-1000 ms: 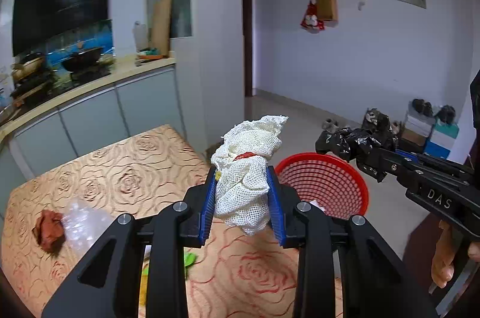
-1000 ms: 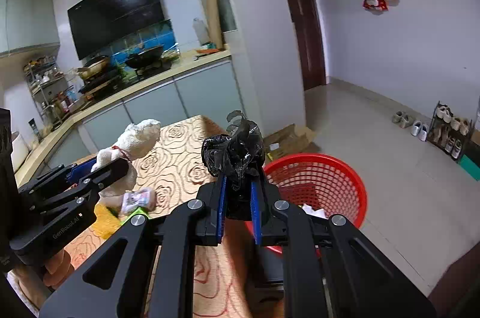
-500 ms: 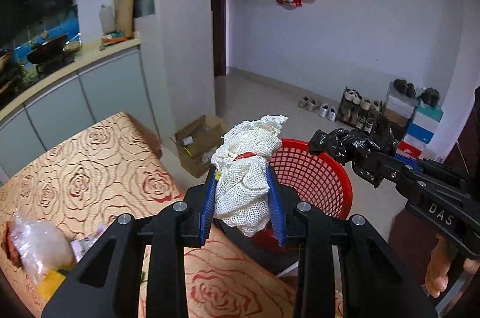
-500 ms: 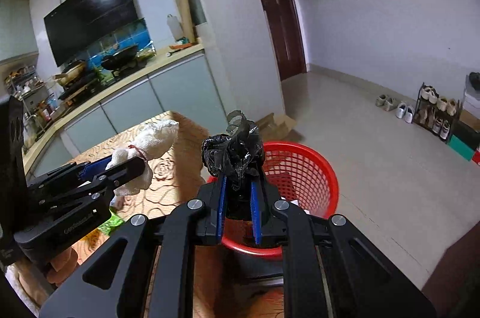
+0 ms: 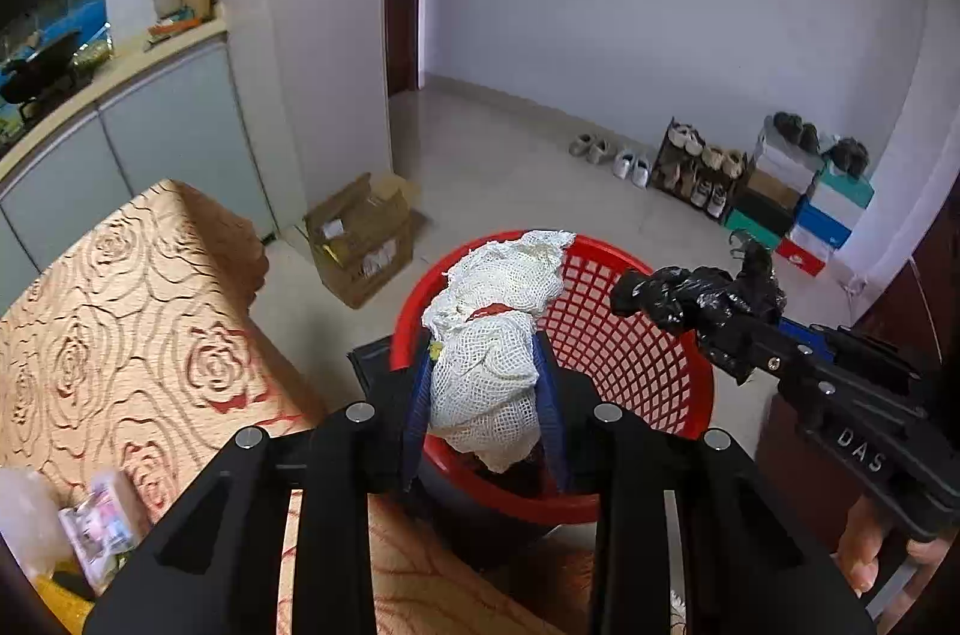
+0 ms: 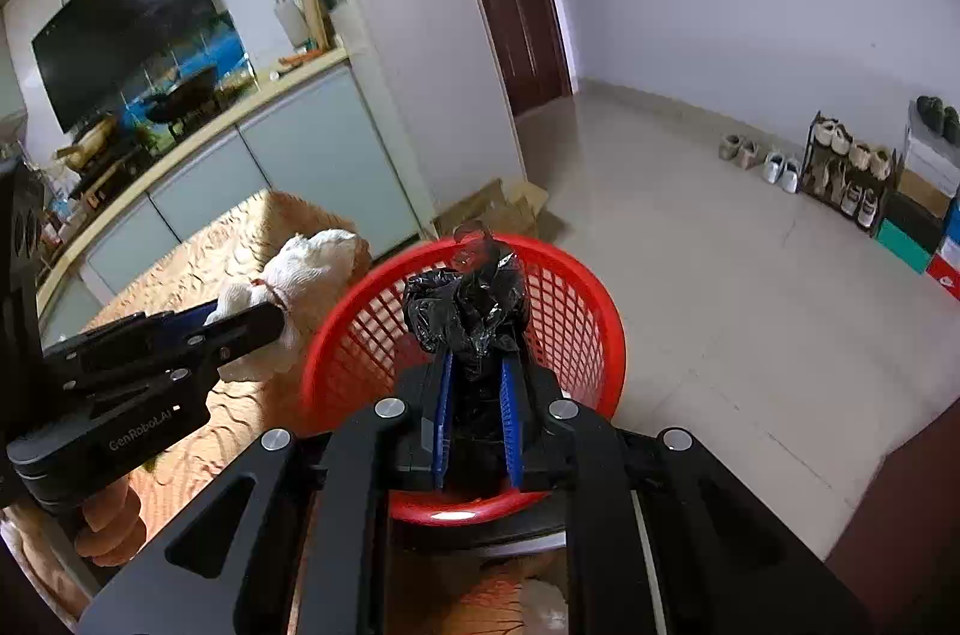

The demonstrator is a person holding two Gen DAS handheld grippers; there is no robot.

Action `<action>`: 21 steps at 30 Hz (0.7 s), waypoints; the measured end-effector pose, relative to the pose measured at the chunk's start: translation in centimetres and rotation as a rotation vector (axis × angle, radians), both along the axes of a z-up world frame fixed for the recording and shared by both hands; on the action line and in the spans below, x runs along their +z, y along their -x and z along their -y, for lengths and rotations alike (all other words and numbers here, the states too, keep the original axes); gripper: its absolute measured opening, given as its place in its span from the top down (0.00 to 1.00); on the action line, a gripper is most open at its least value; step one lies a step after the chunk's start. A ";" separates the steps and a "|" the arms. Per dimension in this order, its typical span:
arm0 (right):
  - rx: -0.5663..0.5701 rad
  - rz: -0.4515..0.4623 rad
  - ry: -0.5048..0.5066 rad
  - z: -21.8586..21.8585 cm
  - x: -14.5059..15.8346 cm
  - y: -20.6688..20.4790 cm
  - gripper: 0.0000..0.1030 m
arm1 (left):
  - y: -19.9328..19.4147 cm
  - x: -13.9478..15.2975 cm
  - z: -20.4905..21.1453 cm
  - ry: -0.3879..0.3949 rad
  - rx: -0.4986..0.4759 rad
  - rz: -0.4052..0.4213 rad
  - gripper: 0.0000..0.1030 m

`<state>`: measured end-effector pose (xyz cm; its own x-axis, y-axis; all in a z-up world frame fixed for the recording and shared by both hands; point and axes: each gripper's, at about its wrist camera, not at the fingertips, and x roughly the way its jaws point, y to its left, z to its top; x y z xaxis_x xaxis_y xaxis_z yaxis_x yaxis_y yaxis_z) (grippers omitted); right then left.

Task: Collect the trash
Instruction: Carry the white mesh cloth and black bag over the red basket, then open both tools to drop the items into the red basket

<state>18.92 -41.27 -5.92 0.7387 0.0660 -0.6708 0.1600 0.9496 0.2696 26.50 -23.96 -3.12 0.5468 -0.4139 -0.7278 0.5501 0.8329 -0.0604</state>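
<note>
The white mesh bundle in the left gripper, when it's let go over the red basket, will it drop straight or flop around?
The white mesh bundle looks soft and crumpled, so it probably falls limp without rolling. Its loose net may snag on the left gripper pads. It seems light, likely settling quietly inside the red basket.

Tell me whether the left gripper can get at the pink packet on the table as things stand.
Probably not: the left gripper is shut on the white mesh bundle over the red basket, so its jaws are occupied; the pink packet lies uncovered.

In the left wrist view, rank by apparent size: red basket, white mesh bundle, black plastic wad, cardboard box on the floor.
1. Red basket
2. White mesh bundle, magnified by nearness
3. Black plastic wad and cardboard box: look alike; the box lies farther away, so unranked.
</note>
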 end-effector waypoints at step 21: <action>-0.017 -0.057 -0.043 0.4 -2.1 -1.3 0.65 | -1.6 -1.7 1.3 -0.019 -0.018 -0.039 0.53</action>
